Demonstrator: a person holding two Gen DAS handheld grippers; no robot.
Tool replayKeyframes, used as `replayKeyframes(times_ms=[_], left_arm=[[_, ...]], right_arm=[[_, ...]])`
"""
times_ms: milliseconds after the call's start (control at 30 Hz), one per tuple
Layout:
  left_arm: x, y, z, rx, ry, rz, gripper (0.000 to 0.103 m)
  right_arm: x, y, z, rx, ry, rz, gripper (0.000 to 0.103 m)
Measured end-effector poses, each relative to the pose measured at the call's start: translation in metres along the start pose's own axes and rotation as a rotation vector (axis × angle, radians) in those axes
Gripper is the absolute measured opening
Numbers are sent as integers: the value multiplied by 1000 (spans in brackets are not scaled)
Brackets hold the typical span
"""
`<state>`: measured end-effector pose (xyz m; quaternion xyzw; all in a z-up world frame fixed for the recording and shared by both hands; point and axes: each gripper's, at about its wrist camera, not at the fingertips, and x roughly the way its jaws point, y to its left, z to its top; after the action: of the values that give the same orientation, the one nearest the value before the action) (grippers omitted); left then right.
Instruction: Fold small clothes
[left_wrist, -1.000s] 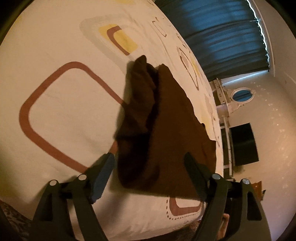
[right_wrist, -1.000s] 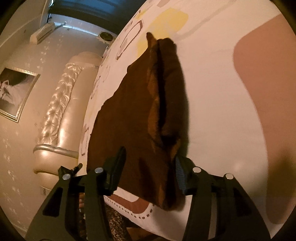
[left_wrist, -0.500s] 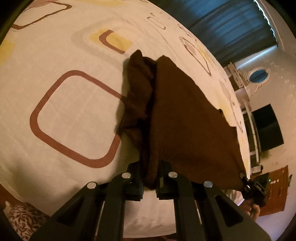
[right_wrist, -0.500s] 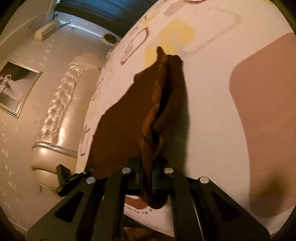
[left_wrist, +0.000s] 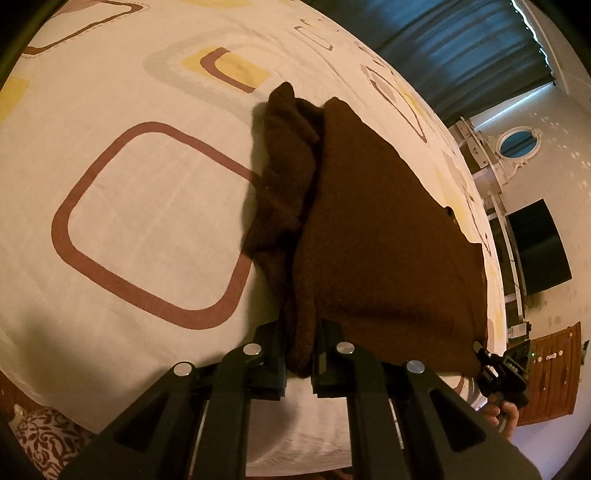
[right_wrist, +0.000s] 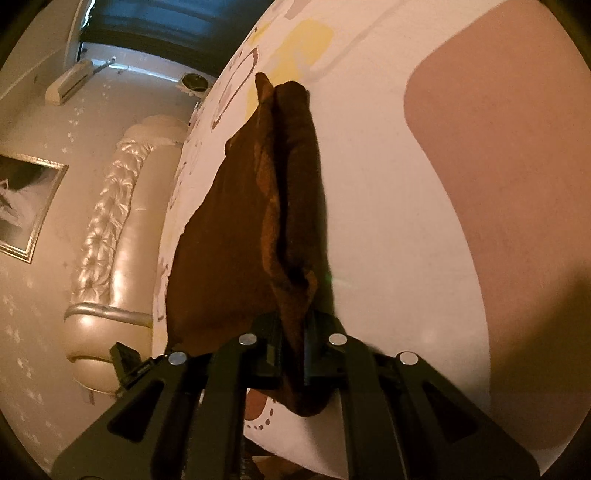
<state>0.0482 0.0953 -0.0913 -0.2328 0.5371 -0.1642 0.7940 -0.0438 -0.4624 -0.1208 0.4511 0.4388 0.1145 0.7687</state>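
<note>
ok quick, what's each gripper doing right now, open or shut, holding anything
left gripper: closed on the near edge of the brown garment.
right gripper: closed on the same brown garment, at its other near corner.

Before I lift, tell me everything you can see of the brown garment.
The brown garment is dark, fuzzy knit-looking cloth lying on the patterned bedsheet. Its near edge is raised and stretched between the left gripper and right gripper, each shut on a bunched corner. One side is rumpled into a long fold; the far end tapers to a point resting on the sheet.
</note>
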Motion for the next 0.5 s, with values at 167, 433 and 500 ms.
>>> replayKeyframes(times_ms=[167, 433, 500], left_arm=[[-2, -2, -2, 12, -1, 3, 10], [-3, -8, -3, 43, -7, 11, 15], [-4, -9, -3, 44, -11, 1, 20]], right_arm=[[-9, 0, -2, 25, -23, -11, 17], [-28, 37, -2, 1, -150, -18, 27], [-17, 58, -3, -33, -129, 8, 28]])
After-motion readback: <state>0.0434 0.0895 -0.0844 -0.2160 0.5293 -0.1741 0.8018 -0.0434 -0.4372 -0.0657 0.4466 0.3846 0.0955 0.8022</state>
